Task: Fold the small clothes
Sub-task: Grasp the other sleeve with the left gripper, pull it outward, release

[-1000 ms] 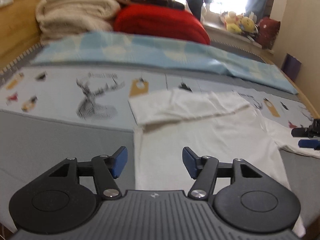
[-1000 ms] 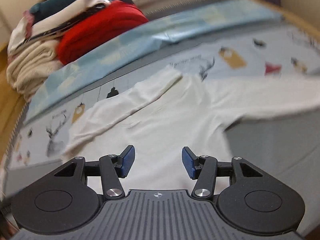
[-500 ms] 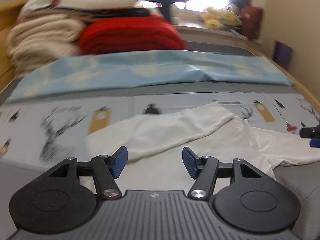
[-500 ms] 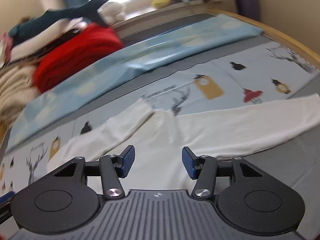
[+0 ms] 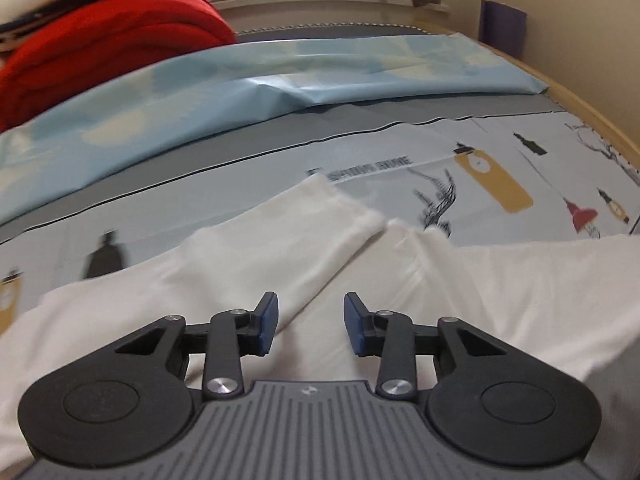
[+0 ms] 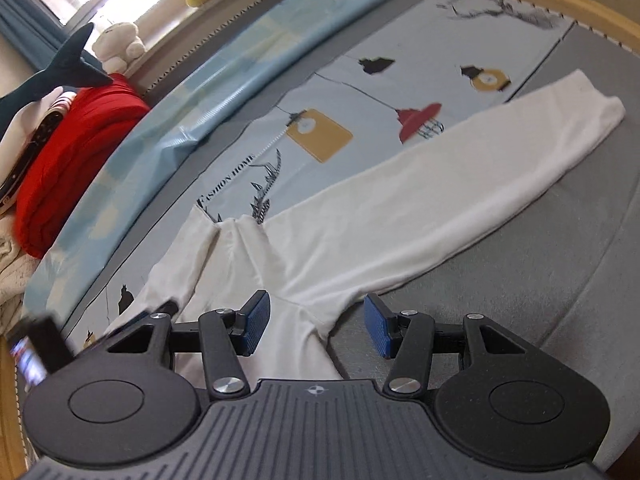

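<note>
Sleeve-fold step: L gripper (image 5: 310, 324) jaws just narrowing, empty, R gripper (image 6: 316, 326) half-wide, empty over white long-sleeve top (image 6: 304, 248); next likely needs pinch on the outstretched sleeve (image 6: 460, 184).

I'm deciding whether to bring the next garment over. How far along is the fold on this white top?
Early. One sleeve is already folded in across the white top. Nothing is held: the left gripper, jaws just narrowing, and the right gripper are open over it. The other sleeve is still stretched out, the body unfolded.

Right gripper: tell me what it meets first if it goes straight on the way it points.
Probably the white long-sleeved top: the right gripper, jaws open and empty, aims down at the armpit where its outstretched sleeve joins the body. Depth is unclear.
</note>
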A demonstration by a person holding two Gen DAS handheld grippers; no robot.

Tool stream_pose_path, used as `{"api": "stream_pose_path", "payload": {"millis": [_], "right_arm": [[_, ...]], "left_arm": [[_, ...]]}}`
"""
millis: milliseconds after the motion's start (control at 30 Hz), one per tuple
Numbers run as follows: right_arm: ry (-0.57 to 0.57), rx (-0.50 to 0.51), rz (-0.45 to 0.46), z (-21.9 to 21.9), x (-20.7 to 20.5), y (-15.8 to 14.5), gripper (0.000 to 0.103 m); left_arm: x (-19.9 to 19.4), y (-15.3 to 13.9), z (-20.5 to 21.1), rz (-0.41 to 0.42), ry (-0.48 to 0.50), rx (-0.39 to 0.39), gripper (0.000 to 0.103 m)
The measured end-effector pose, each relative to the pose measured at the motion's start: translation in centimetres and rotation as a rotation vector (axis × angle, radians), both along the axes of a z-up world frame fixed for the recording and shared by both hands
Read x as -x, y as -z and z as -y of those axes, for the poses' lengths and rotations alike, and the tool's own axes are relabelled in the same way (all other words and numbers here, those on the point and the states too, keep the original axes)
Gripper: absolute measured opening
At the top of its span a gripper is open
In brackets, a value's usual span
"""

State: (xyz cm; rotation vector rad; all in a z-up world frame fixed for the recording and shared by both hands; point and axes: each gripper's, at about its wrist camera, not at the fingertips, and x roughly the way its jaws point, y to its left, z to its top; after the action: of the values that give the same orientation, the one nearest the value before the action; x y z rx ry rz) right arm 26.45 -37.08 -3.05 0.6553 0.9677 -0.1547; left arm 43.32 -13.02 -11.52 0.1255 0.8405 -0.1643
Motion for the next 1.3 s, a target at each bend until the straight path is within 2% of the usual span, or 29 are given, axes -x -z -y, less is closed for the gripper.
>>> {"api": "stream_pose_path", "payload": {"millis": [200, 233, 267, 300, 333, 433, 533, 667, 767, 833, 933, 1000, 1067, 1133, 1200, 1300], "right_arm": [[-0.008, -0.016, -0.013, -0.2, -0.8, 0.4, 0.054], [-0.018, -0.013, -0.015, -0.4, -1.0, 0.6, 0.054], [-0.024, -0.011, -0.019, -0.6, -1.1, 0.6, 0.054], [-0.029, -0.01, -0.023, -0.8, -1.3, 0.7, 0.054], [-0.031, -0.008, -0.026, -1.0, -1.5, 0.8, 0.054], [-0.04, 0.006, -0.025, -1.7, -2.0, 0.8, 0.054], [-0.05, 0.01, -0.028, -3.0, -2.3, 0.8, 0.054], [-0.081, 0.012, -0.016, -4.9, -2.4, 0.2, 0.054], [-0.103, 0.02, -0.005, -6.5, -2.1, -0.3, 0.054], [-0.115, 0.025, -0.002, -7.4, -1.8, -0.6, 0.054], [-0.14, 0.034, 0.005, -8.8, -1.1, -1.1, 0.054], [-0.155, 0.052, 0.01, -9.7, -0.6, -1.3, 0.054], [-0.172, 0.081, 0.012, -10.7, -0.1, -1.4, 0.054], [-0.194, 0.107, 0.007, -11.6, 0.2, -1.2, 0.054], [-0.213, 0.126, -0.003, -12.3, 0.4, -0.8, 0.054], [-0.233, 0.156, -0.016, -13.2, 0.3, -0.3, 0.054]], "left_arm": [[-4.5, 3.3, 2.1, -0.059, -0.009, -0.007, 0.041], [-4.7, 3.5, 1.9, -0.052, -0.01, -0.011, 0.032], [-4.8, 3.5, 1.6, -0.046, -0.007, -0.017, 0.011], [-4.9, 3.2, 1.1, -0.047, -0.001, -0.025, 0.006], [-4.7, 2.6, 0.3, -0.042, -0.002, -0.021, 0.001], [-2.7, -0.7, -3.7, 0.019, -0.039, -0.01, 0.001], [0.7, -4.7, -10.1, 0.056, -0.114, 0.024, 0.001], [7.6, -9.4, -21.6, 0.107, -0.287, 0.053, 0.001], [13.0, -10.5, -31.5, 0.133, -0.484, 0.088, 0.001], [16.2, -9.8, -38.4, 0.121, -0.655, 0.114, 0.001], [20.9, -7.5, -49.2, 0.092, -0.999, 0.125, 0.001], [24.0, -6.0, -54.6, 0.095, -1.158, 0.131, 0.002], [27.0, -4.1, -58.9, 0.033, -1.307, 0.118, 0.01], [29.5, -3.3, -61.6, -0.003, -1.384, 0.174, 0.01], [30.2, -3.2, -62.6, -0.002, -1.394, 0.237, 0.011], [28.7, -3.9, -61.7, 0.027, -1.278, 0.263, 0.033]]}}
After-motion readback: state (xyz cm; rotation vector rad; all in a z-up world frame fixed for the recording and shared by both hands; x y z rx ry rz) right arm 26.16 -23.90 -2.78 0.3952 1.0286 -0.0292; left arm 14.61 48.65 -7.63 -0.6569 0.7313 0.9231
